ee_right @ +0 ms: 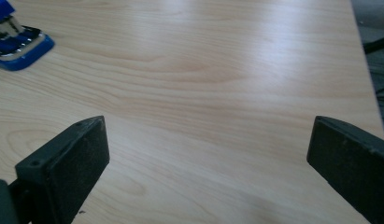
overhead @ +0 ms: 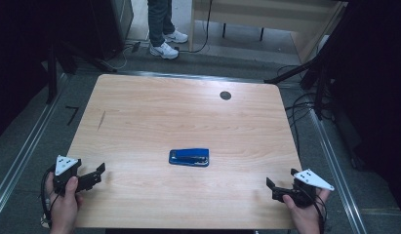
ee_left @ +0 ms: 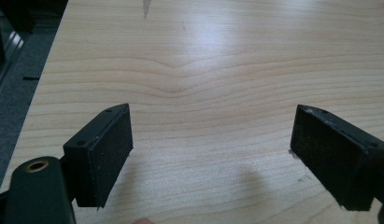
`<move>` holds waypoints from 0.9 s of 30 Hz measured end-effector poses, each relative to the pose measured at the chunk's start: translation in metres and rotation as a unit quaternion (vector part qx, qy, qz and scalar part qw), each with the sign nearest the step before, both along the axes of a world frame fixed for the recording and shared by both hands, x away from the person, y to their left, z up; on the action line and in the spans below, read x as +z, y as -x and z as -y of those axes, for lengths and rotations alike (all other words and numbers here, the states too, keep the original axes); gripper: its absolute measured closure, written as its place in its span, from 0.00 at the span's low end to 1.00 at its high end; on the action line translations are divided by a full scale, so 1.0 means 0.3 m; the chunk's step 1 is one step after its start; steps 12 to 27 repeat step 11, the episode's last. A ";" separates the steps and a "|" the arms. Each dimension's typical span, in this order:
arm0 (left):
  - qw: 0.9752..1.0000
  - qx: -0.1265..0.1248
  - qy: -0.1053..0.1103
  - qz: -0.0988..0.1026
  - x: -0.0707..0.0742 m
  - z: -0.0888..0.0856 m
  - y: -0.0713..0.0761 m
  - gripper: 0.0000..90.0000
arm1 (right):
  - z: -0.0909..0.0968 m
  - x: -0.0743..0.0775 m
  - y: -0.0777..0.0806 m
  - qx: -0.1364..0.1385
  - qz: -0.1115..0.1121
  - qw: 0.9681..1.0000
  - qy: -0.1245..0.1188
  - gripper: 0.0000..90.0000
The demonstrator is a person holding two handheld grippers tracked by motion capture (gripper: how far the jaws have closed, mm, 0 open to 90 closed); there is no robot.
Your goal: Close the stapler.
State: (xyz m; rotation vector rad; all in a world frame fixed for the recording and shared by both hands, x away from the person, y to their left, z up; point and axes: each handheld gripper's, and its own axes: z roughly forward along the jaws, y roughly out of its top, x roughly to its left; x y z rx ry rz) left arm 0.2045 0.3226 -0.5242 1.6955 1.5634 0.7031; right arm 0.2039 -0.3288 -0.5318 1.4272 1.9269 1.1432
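At the near left corner of the wooden table (overhead: 139,112), the left gripper (overhead: 99,173) hovers with jaws spread wide, nothing between them. Midway along, a blue stapler (overhead: 189,157) lies flat, well apart from both grippers. Farther right, the right gripper (overhead: 272,187) gapes equally wide over bare wood.

I'm looking down on a pale wood-grain surface (overhead: 154,112) with rounded corners. A blue stapler (overhead: 189,157) lies flat on it, a little nearer my edge than the middle, its length running across. A small dark round spot (overhead: 225,95) sits near the far edge; a short dark scuff (overhead: 101,120) marks the left side.
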 end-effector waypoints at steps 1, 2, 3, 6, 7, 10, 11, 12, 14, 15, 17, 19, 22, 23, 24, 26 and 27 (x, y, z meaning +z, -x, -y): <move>1.000 0.000 0.000 0.000 0.000 0.000 0.000 0.15 | 0.011 -0.005 0.004 -0.003 0.000 1.000 -0.002 0.00; 1.000 -0.001 0.000 0.000 0.000 0.001 -0.001 0.15 | 0.023 -0.012 0.010 -0.009 -0.001 1.000 0.000 0.00; 1.000 0.000 0.000 0.000 0.000 0.001 -0.001 0.15 | 0.037 -0.019 0.016 -0.017 -0.003 1.000 0.002 0.00; 1.000 0.000 0.001 -0.001 -0.001 0.001 -0.002 0.15 | 0.062 -0.036 0.024 -0.032 -0.006 0.999 -0.002 0.00; 1.000 0.000 0.000 -0.001 -0.001 0.001 -0.002 0.15 | 0.068 -0.040 0.025 -0.035 -0.007 0.999 -0.004 0.00; 1.000 -0.001 0.001 -0.003 -0.001 0.001 -0.001 0.15 | 0.073 -0.047 0.025 -0.041 -0.007 0.999 -0.005 0.00; 1.000 -0.001 0.001 -0.004 -0.001 0.001 -0.001 0.15 | 0.074 -0.047 0.025 -0.041 -0.007 0.999 -0.005 0.00; 1.000 -0.001 0.001 -0.004 -0.001 0.001 -0.001 0.15 | 0.074 -0.047 0.025 -0.041 -0.007 0.999 -0.005 0.00; 1.000 -0.001 0.001 -0.004 -0.001 0.001 -0.001 0.15 | 0.074 -0.047 0.025 -0.041 -0.007 0.999 -0.005 0.00; 1.000 -0.001 0.001 -0.004 -0.001 0.001 -0.001 0.15 | 0.074 -0.047 0.025 -0.041 -0.007 0.999 -0.005 0.00; 1.000 -0.001 0.001 -0.004 -0.001 0.001 -0.001 0.15 | 0.074 -0.047 0.025 -0.041 -0.007 0.999 -0.005 0.00; 1.000 -0.001 0.001 -0.004 -0.001 0.001 -0.001 0.15 | 0.074 -0.047 0.025 -0.041 -0.007 0.999 -0.005 0.00; 1.000 -0.001 0.001 -0.004 -0.001 0.001 -0.001 0.15 | 0.074 -0.047 0.025 -0.041 -0.007 0.999 -0.005 0.00; 1.000 -0.001 0.001 -0.004 -0.001 0.001 -0.001 0.15 | 0.074 -0.047 0.025 -0.041 -0.007 0.999 -0.005 0.00; 1.000 -0.001 0.001 -0.004 -0.001 0.001 -0.001 0.15 | 0.074 -0.047 0.025 -0.041 -0.007 0.999 -0.005 0.00; 1.000 -0.001 0.001 -0.004 -0.001 0.001 -0.001 0.15 | 0.074 -0.047 0.025 -0.041 -0.007 0.999 -0.005 0.00; 1.000 -0.001 0.001 -0.004 -0.001 0.001 -0.001 0.15 | 0.074 -0.047 0.025 -0.041 -0.007 0.999 -0.005 0.00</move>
